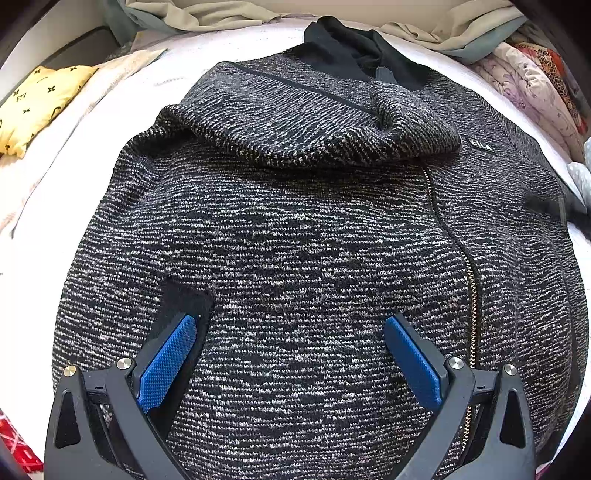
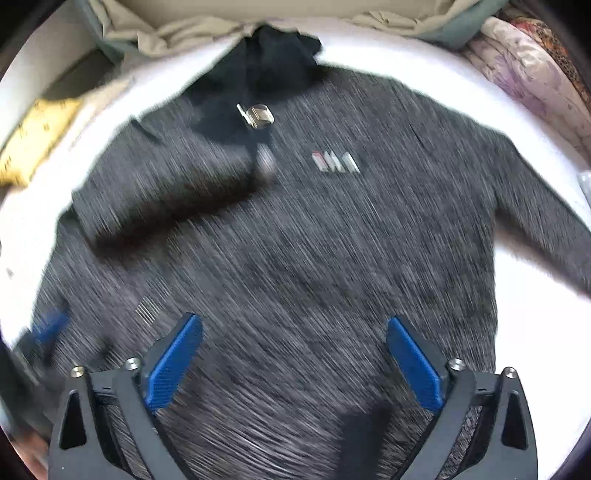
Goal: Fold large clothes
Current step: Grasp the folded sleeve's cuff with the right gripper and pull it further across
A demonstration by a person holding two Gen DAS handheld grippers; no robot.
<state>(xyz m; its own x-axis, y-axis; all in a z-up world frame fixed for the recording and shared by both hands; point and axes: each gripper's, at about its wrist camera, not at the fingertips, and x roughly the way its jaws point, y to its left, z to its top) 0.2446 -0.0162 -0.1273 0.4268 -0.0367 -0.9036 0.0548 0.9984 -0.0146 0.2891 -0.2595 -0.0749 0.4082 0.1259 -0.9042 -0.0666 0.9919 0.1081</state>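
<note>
A dark grey-and-black knit zip jacket [image 1: 295, 240] lies front up on a white bed cover [image 1: 48, 229]. Its black hood [image 1: 343, 48] points away from me. One sleeve [image 1: 295, 129] is folded across the chest, ending near the small logo [image 1: 482, 146]. The zipper [image 1: 469, 277] runs down the right side. My left gripper [image 1: 290, 319] hangs open just above the lower front, nothing between its blue pads [image 1: 168, 362]. The right wrist view is motion-blurred. It shows the same jacket [image 2: 314, 240] and logo [image 2: 336, 162], with my right gripper [image 2: 292, 318] open and empty over the hem area.
A yellow patterned pillow [image 1: 33, 107] lies at the far left. Crumpled beige sheets [image 1: 207, 14] are bunched along the back. Floral bedding [image 1: 535, 88] is piled at the right. Something red [image 1: 14, 439] shows at the lower left edge.
</note>
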